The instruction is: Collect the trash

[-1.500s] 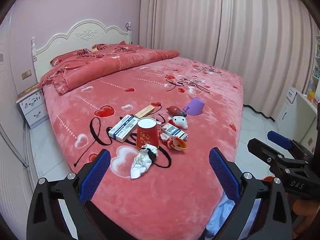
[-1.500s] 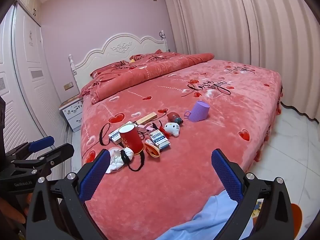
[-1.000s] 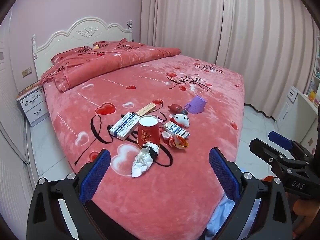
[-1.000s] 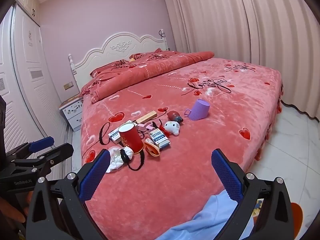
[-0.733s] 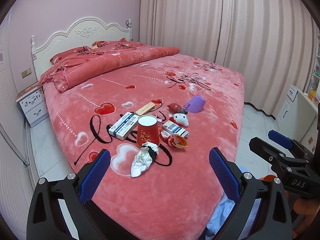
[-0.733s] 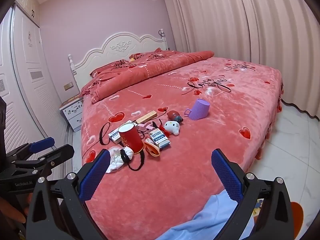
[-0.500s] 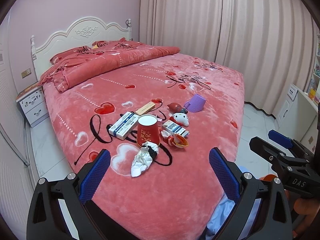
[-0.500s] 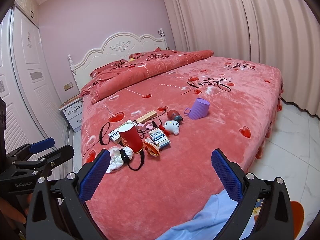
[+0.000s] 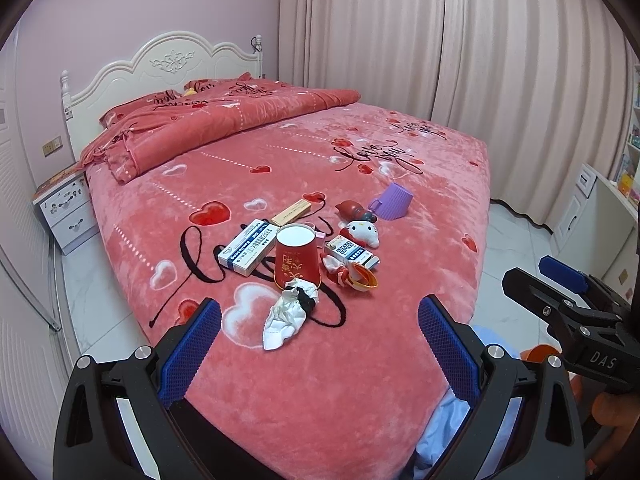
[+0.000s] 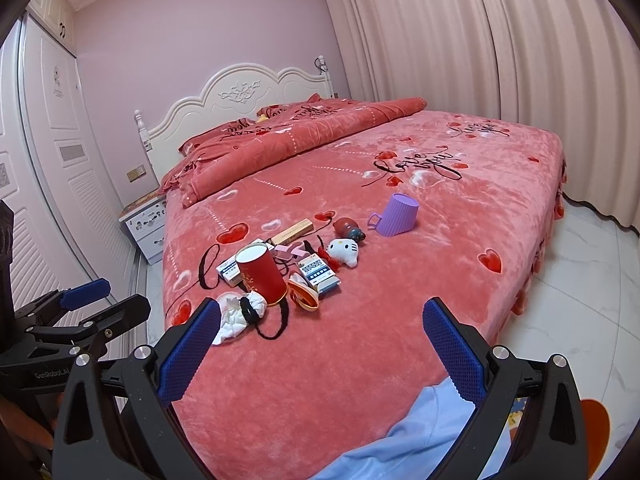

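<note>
Nothing has been picked up yet: the left tool [image 9: 318, 334] and right tool [image 10: 322, 340] are held wide and empty over the bed [image 9: 400, 380]. The crumpled tissue [image 9: 286, 316], beside the red cup [image 9: 297, 258], should be approached first.

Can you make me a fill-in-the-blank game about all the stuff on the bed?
1. The red paper cup stands with its open end facing ____.
2. The mug lying on its side is coloured ____.
3. The crumpled white tissue lies on the ____.
4. The left tool and the right tool both have their jaws ____.

Missing words: down; purple; bed; open
</note>
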`<state>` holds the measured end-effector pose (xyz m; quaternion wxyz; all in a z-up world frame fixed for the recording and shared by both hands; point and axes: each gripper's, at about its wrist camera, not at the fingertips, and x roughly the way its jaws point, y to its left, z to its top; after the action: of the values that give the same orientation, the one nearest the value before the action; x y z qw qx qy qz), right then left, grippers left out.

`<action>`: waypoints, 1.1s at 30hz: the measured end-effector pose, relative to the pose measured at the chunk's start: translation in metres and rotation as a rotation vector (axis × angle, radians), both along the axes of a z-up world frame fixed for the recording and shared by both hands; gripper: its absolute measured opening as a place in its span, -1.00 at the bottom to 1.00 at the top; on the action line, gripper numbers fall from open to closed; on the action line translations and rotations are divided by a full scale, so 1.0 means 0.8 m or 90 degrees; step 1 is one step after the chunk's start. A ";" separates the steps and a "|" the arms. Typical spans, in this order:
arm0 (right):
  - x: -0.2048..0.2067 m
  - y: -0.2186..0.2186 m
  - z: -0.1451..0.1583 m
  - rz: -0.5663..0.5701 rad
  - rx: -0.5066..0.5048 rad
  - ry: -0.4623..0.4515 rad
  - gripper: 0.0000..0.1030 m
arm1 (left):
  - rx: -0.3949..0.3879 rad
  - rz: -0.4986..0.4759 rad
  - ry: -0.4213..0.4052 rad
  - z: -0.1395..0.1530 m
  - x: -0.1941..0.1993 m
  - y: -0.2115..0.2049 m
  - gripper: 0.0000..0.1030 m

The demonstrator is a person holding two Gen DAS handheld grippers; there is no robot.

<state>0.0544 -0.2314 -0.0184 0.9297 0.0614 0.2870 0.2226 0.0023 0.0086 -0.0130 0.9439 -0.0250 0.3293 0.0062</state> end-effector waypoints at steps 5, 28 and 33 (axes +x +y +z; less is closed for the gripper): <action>0.001 0.000 -0.001 0.001 -0.001 0.001 0.91 | 0.001 0.001 0.001 -0.001 0.000 0.000 0.89; 0.000 0.000 -0.004 0.001 0.001 0.005 0.91 | 0.007 -0.002 0.007 -0.003 -0.002 -0.004 0.89; 0.001 -0.001 -0.002 0.001 0.001 0.004 0.91 | 0.007 -0.005 0.010 -0.005 -0.003 -0.004 0.89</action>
<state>0.0551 -0.2322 -0.0203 0.9286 0.0624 0.2898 0.2232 -0.0001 0.0052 -0.0169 0.9414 -0.0187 0.3367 0.0041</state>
